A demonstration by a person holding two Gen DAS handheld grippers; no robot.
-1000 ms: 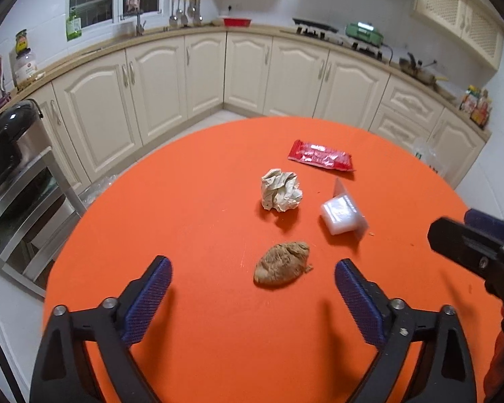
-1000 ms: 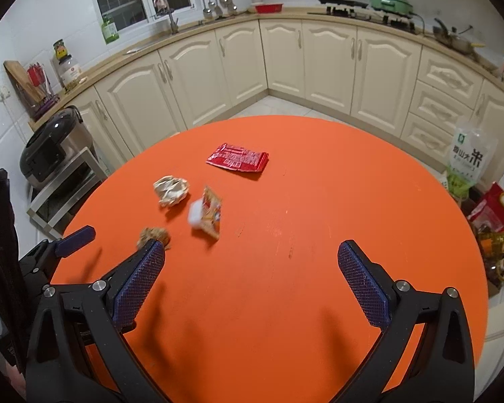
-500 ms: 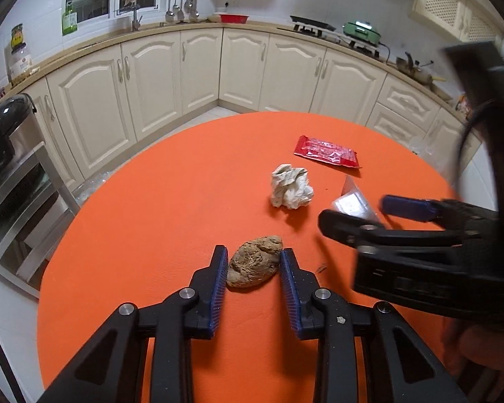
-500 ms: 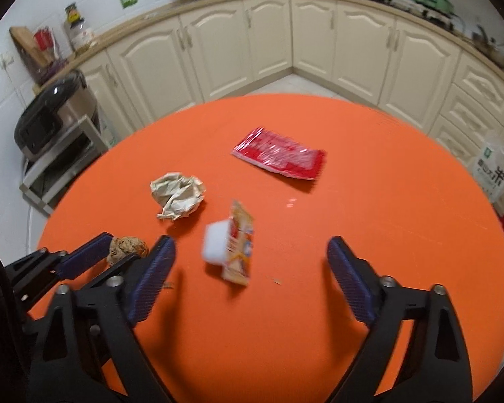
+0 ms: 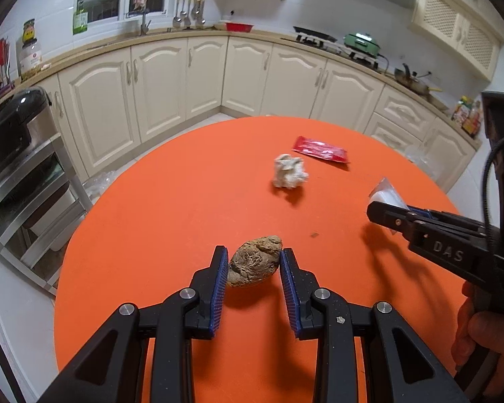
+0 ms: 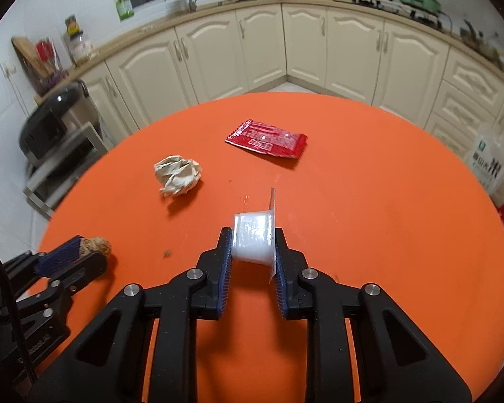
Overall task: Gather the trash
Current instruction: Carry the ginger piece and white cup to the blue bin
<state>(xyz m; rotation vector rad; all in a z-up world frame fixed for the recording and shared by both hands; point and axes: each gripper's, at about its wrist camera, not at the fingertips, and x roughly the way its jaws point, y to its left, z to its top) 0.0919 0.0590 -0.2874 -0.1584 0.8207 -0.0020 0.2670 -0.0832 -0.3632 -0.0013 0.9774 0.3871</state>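
Note:
On the round orange table [image 5: 171, 201], my left gripper [image 5: 253, 254] is shut on a brown crumpled lump [image 5: 257, 265], both blue pads against its sides. My right gripper [image 6: 253, 237] has its jaws closing on a small white plastic cup [image 6: 253, 243] lying on its side, its peeled lid sticking up; the pads press on it. A crumpled pale paper ball [image 6: 178, 174] and a red wrapper [image 6: 267, 138] lie farther back on the table. In the left wrist view the right gripper [image 5: 386, 213] comes in from the right, with the cup [image 5: 383, 194] at its tip.
Cream kitchen cabinets curve around behind the table. A black appliance [image 5: 6, 134] sits on a metal rack at the left. A printed bag [image 6: 487, 164] stands off the table's right edge. A person's hand [image 5: 480, 342] grips the right tool.
Both grippers moved in toward the trash and closed. The left went from wide open to gripping the brown lump; the right closed around the white cup.

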